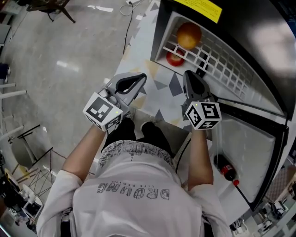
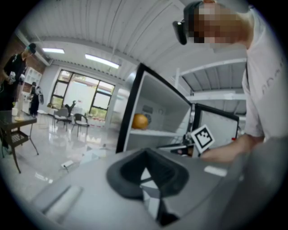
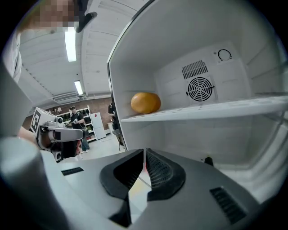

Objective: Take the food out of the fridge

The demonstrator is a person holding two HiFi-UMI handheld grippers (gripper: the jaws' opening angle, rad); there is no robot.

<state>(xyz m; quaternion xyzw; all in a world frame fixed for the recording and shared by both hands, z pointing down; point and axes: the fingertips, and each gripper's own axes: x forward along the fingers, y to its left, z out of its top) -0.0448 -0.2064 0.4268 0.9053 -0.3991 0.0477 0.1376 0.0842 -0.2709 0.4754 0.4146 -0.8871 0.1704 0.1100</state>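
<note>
Grey print across the back of your shirt (image 1: 132, 190) at 6 o'clock, upside down, roughly "DROWNG", smaller line beside it illegible, yellow label (image 1: 200, 7) on the fridge (image 1: 259, 32) top at 12 o'clock, unreadable

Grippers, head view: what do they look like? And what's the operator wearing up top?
The left gripper and right gripper match: light grey handheld bodies tapering to dark grey jaw pads. Each carries a white cube with black square markers at the hand end. No cables show. The person wears a white short-sleeved T-shirt with grey lettering on the back.
</note>
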